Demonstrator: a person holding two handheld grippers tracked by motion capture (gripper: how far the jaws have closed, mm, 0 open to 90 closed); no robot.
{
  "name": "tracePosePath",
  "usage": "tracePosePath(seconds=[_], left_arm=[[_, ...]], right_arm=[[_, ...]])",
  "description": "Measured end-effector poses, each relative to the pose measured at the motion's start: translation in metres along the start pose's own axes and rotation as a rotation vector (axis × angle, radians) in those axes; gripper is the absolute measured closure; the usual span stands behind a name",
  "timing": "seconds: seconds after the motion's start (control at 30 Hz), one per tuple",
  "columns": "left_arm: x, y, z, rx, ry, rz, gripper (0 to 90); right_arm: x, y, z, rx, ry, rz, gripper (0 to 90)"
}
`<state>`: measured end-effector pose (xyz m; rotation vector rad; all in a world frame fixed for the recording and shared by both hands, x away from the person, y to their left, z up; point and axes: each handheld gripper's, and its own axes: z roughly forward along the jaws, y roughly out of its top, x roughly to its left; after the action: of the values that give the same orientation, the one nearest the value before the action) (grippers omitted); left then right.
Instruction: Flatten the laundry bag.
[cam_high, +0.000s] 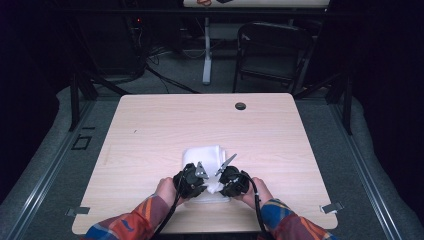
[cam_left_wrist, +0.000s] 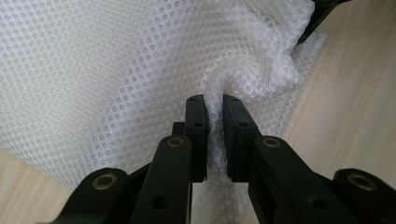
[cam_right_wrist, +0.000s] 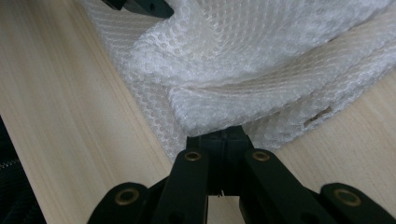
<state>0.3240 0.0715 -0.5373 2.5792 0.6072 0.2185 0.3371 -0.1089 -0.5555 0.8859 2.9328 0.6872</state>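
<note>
Both my grippers pinch the white mesh cloth (cam_high: 202, 157) at its near edge, low-center on the table (cam_high: 150, 125): left gripper (cam_left_wrist: 214, 126) jaws narrow w/ a bunched fold between, right gripper (cam_right_wrist: 219, 135) jaws closed under a folded corner. Looks like a fold or spread, so I'd lift both evenly, keep tension, no yanking. Plenty of bare table ahead & to both sides; near edge is close behind.
</note>
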Motion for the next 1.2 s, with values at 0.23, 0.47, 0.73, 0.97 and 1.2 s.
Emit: tracePosePath(seconds=[0.23,0.47,0.73,0.97,1.2], left_arm=[[-0.001,-0.001,-0.006,-0.017,0.032,-0.007,82.1],[0.002,-0.002,-0.010,-0.027,0.039,-0.013,82.1],[0.006,-0.005,-0.016,-0.046,0.054,-0.032,82.0],[0.012,-0.009,-0.021,-0.053,0.051,-0.060,82.0],[0.014,-0.011,-0.026,-0.062,0.059,-0.078,82.1]], right_arm=[[0.002,0.000,0.000,0.005,-0.019,0.000,90.0],[0.001,0.000,0.000,0.000,-0.010,0.006,90.0],[0.001,0.000,-0.002,0.027,-0.026,-0.013,90.0],[0.000,0.000,-0.002,0.026,-0.017,-0.005,90.0],[0.000,0.000,-0.002,0.027,-0.016,-0.001,90.0]])
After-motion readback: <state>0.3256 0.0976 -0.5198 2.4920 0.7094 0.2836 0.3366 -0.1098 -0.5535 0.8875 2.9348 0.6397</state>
